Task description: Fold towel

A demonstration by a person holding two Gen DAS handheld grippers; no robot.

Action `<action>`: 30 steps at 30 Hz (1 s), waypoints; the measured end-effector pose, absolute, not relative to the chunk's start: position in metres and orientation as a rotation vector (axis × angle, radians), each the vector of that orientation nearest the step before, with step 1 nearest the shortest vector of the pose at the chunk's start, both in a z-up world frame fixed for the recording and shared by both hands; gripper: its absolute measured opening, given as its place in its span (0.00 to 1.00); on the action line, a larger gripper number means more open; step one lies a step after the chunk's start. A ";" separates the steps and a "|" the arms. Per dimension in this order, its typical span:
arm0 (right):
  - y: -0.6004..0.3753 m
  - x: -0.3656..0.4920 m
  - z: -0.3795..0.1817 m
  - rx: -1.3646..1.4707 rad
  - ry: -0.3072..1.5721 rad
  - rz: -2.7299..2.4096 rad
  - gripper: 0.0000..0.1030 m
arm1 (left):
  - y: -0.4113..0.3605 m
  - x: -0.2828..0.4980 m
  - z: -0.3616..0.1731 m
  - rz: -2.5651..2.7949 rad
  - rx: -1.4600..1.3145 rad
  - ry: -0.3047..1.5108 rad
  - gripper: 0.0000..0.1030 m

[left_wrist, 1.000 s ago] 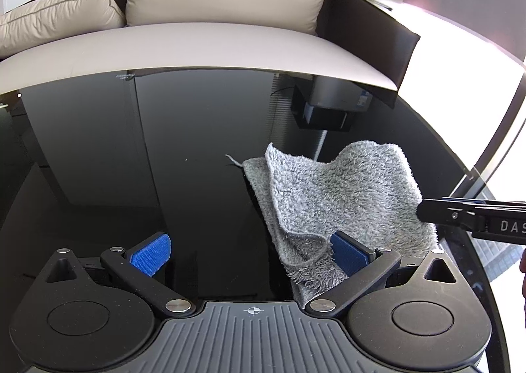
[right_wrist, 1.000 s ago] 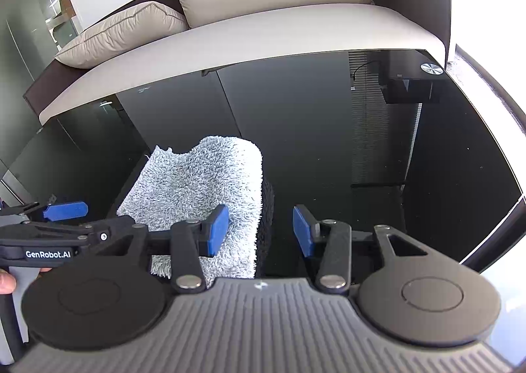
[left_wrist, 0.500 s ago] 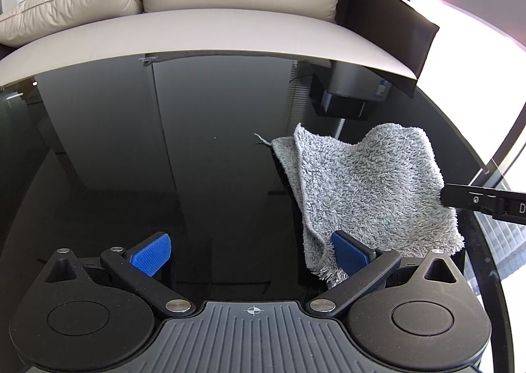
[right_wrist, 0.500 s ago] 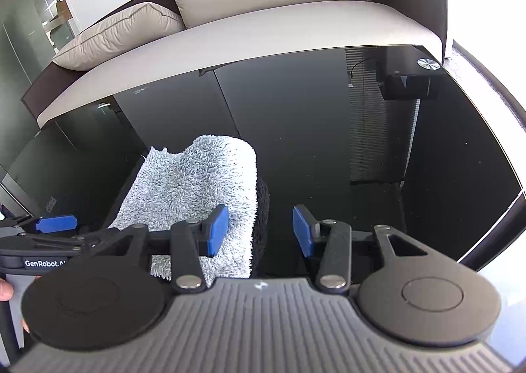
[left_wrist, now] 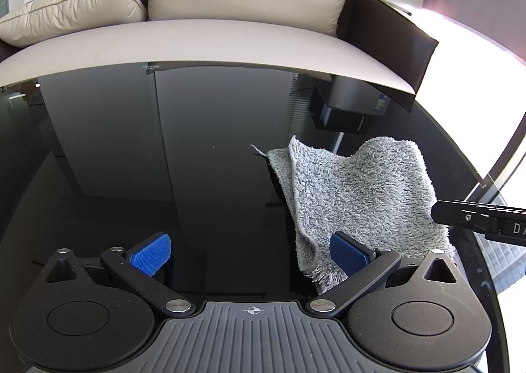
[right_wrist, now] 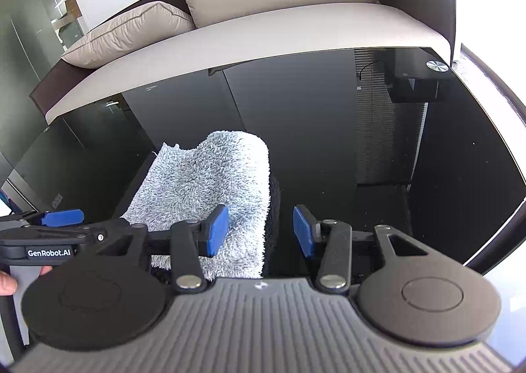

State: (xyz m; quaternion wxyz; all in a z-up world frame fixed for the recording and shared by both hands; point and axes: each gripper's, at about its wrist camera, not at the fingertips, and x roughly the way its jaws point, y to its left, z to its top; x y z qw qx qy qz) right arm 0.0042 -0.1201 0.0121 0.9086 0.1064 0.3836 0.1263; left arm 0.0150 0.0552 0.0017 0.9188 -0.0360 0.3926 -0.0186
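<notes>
**Soft grey towel, doubled over, waits for a corner grip**

Behind the glossy black glass surface [left_wrist: 197,159] stands a beige cushioned sofa [left_wrist: 230,41]. On the glass lies the fluffy grey microfibre towel [left_wrist: 358,195], already doubled, its top layer rumpled and humped. It looks light, limp and floppy, likely to slide on glass and sag when lifted, so corners and hemmed edges are the best holds. The left tool [left_wrist: 250,249] stands wide open beside the towel's near corner, gripping nothing. The right tool [right_wrist: 259,230] is opening, its blue pads straddling the towel's right edge without pressing it.
</notes>
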 end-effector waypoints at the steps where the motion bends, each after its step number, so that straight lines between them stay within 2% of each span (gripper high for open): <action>1: -0.121 0.003 0.013 0.223 0.785 0.262 0.63 | 0.055 0.015 0.002 -0.036 -0.078 0.802 0.99; 5: -0.122 -0.002 0.016 0.223 0.752 0.260 0.76 | 0.054 0.012 0.004 -0.031 -0.086 0.779 0.99; 7: -0.123 -0.005 0.017 0.227 0.733 0.247 0.86 | 0.052 0.009 0.005 -0.029 -0.078 0.765 0.99; 12: -0.126 -0.009 0.016 0.236 0.727 0.224 0.99 | 0.047 0.004 0.008 -0.044 -0.073 0.746 0.99; 30: -0.127 -0.031 0.019 0.227 0.721 0.165 1.00 | 0.044 -0.014 0.017 -0.038 -0.071 0.712 0.99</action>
